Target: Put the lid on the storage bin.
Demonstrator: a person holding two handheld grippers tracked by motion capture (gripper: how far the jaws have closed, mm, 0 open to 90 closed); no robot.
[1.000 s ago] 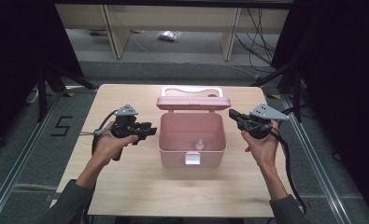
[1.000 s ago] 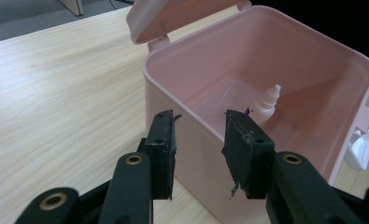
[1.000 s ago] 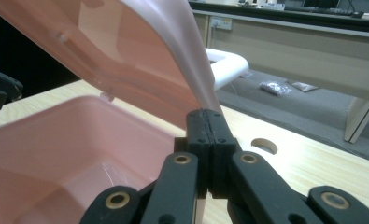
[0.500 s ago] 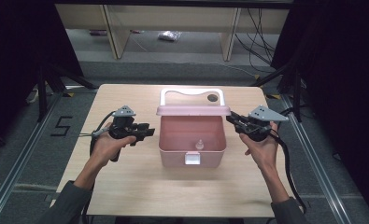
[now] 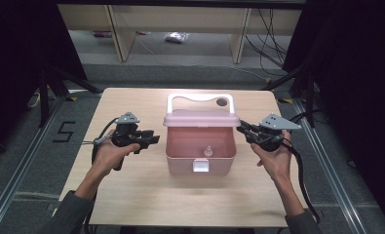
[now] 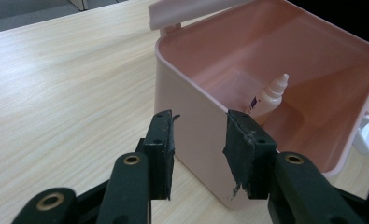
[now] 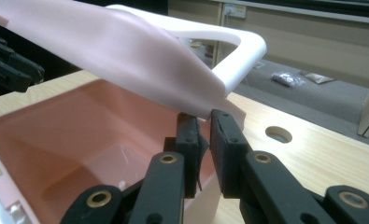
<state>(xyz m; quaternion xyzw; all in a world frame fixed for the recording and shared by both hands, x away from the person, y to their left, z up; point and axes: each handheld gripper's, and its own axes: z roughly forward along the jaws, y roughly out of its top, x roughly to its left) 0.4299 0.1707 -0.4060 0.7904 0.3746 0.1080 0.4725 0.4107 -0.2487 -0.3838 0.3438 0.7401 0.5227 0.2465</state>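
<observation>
Pink box on the bench, lid half up, one gripper at each side.

On the left, my left gripper (image 5: 148,139) sits just beside the box (image 5: 200,151), its fingers (image 6: 159,149) apart with nothing between them; in the left gripper view the box's near corner stands just beyond them. The box rests mid-bench (image 5: 131,195), open side up, with a small white dropper bottle (image 6: 267,99) lying inside. Its lid (image 5: 201,118) is tilted up at the back, white handle (image 5: 200,100) raised behind it. On the right, my right gripper (image 5: 243,129) is at the lid's right edge; its fingers (image 7: 188,140) have just been opening a little and stand almost together, right under the lid's rim.
</observation>
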